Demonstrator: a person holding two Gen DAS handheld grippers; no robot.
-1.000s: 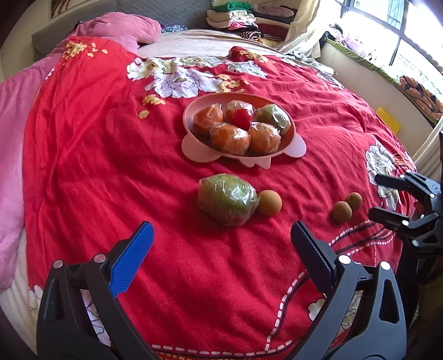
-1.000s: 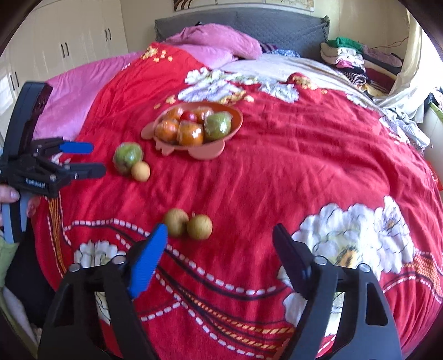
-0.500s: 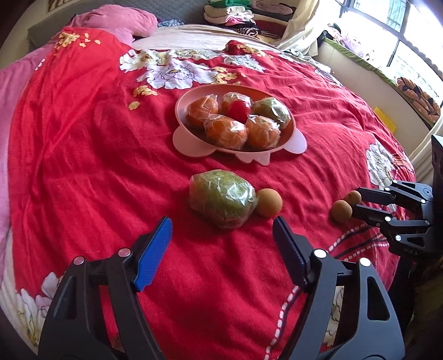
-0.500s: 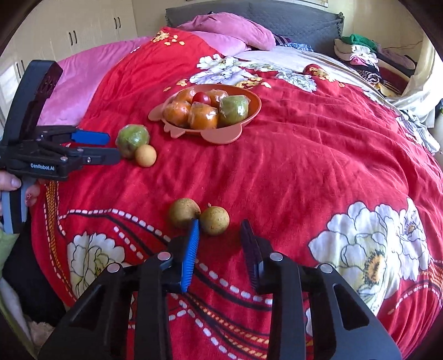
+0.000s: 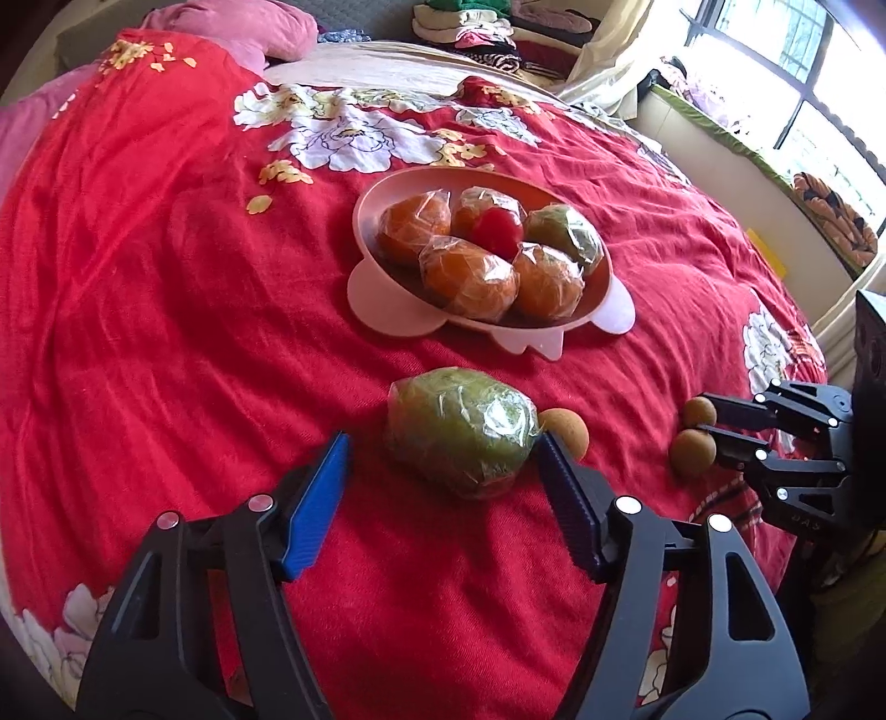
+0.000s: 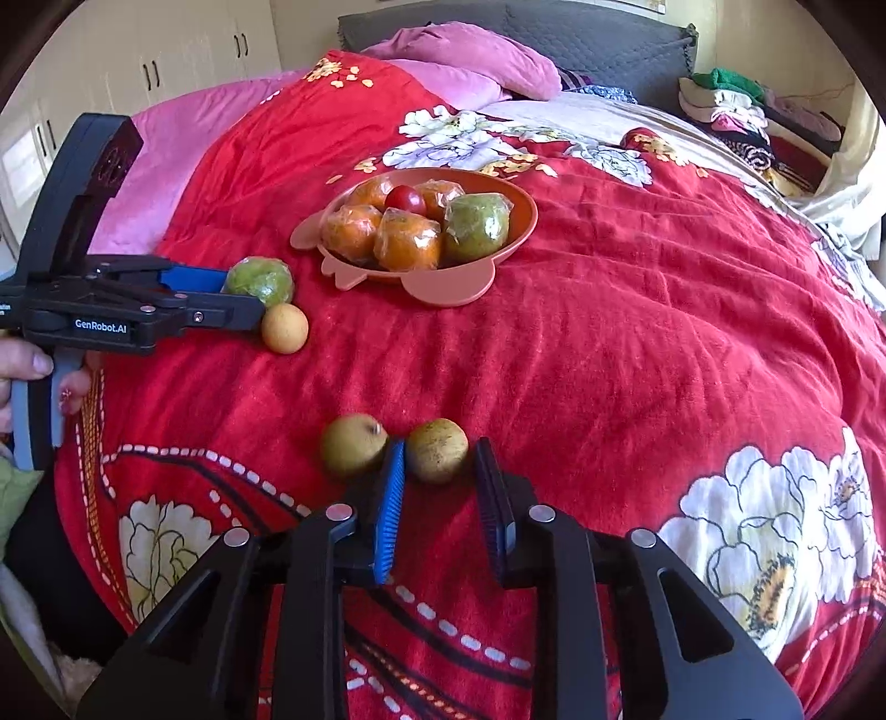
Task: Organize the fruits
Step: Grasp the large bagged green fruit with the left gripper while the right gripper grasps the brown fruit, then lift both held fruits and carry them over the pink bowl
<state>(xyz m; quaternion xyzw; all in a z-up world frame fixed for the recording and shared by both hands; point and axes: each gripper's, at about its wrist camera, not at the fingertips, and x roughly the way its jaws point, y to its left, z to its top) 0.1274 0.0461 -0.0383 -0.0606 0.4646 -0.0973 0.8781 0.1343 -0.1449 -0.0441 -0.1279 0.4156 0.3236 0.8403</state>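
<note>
Right wrist view: right gripper [image 6: 438, 443] clamped on small brown round fruit [image 6: 437, 454]; lift straight, clear of its left twin fruit [image 6: 351, 451]. Left gripper [image 5: 440, 438], jaws just closing, half-wide, not gripping plastic-wrapped green fruit [image 5: 462, 432] between them; centre first.

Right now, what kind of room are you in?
Most likely a bedroom. The fruit lies on a bed under a red flowered blanket, with a pink pillow against a grey padded headboard, and folded clothes are stacked nearby.
</note>
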